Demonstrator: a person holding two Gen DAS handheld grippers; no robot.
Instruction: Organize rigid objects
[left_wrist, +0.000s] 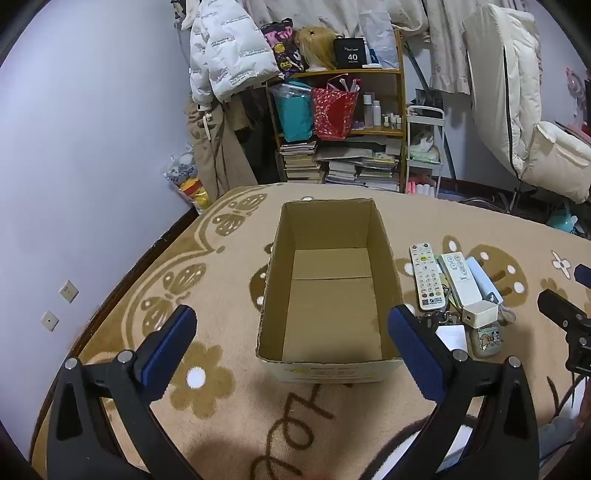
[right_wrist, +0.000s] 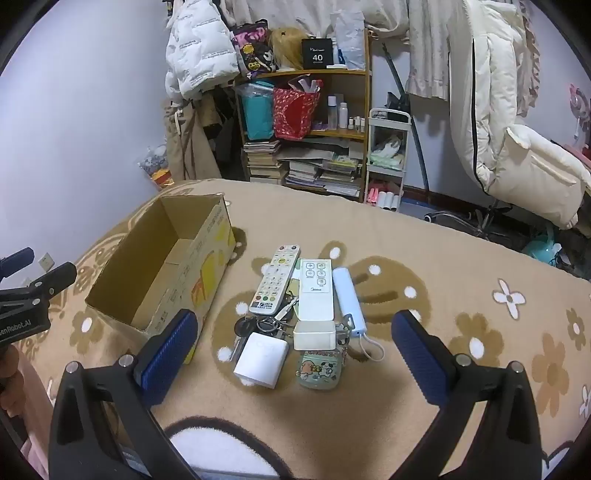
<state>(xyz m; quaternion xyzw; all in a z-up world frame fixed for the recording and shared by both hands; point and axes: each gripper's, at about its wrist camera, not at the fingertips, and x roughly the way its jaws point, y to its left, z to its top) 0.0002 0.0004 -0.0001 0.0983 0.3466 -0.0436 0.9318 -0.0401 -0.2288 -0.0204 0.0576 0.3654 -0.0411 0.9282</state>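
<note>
An open cardboard box (left_wrist: 328, 295) sits in the middle of the left wrist view on a tan flowered blanket (left_wrist: 229, 413), with nothing visible inside. The left tongs (left_wrist: 291, 354) are spread wide at the bottom of that frame, holding nothing, the box's near end between their blue pads. In the right wrist view the right tongs (right_wrist: 293, 350) also gape wide and hold nothing. Between and just beyond them lies a cluster: a numbered remote (right_wrist: 274, 279), a white remote (right_wrist: 316, 290), a pale blue power bank (right_wrist: 349, 302), a white charger (right_wrist: 261, 359), a white cube (right_wrist: 314, 335), a cartoon-printed case (right_wrist: 320, 370) and keys (right_wrist: 271, 324). The box is at centre left.
</note>
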